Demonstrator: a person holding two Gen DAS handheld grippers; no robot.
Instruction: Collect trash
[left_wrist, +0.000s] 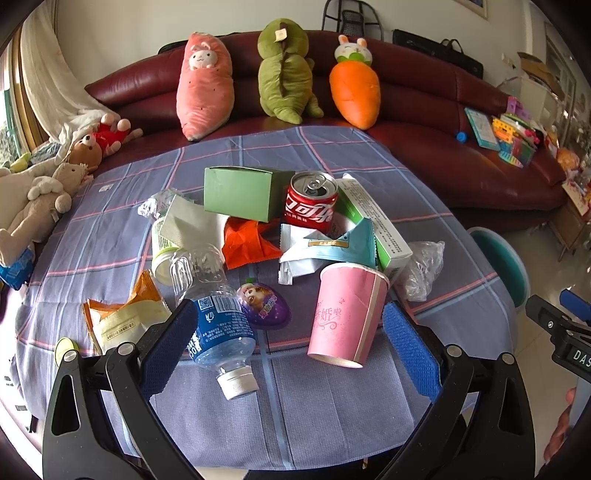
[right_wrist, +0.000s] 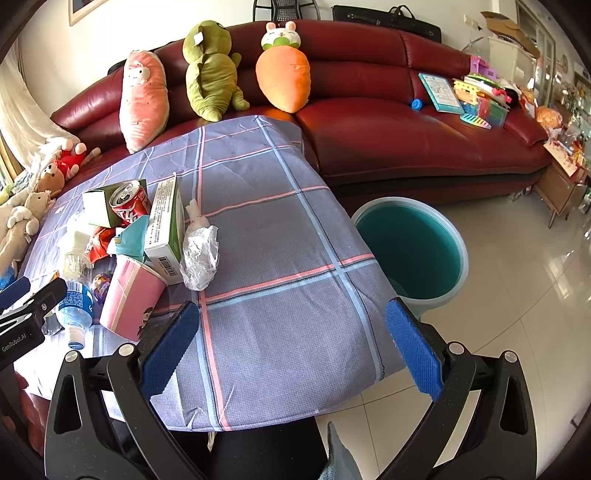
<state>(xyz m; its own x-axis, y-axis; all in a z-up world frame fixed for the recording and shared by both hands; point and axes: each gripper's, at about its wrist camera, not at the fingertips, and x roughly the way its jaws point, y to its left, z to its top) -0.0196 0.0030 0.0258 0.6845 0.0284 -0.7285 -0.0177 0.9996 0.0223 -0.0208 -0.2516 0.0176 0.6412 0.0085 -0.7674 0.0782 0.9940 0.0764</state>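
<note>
A heap of trash lies on the plaid tablecloth (left_wrist: 306, 406): a clear water bottle (left_wrist: 214, 314) on its side, a pink paper cup (left_wrist: 347, 314) tipped over, a red cola can (left_wrist: 312, 203), a green box (left_wrist: 243, 194), an orange wrapper (left_wrist: 247, 240), a purple egg toy (left_wrist: 264, 306) and a snack bag (left_wrist: 122, 317). My left gripper (left_wrist: 291, 350) is open and empty, just in front of the bottle and cup. My right gripper (right_wrist: 291, 347) is open and empty over bare cloth, right of the cup (right_wrist: 129, 295) and a crumpled plastic bag (right_wrist: 199, 254).
A teal bin (right_wrist: 410, 251) stands on the tiled floor off the table's right edge. A red sofa (right_wrist: 406, 129) with plush toys and a toy pile runs behind the table. More soft toys (left_wrist: 40, 192) sit at the left.
</note>
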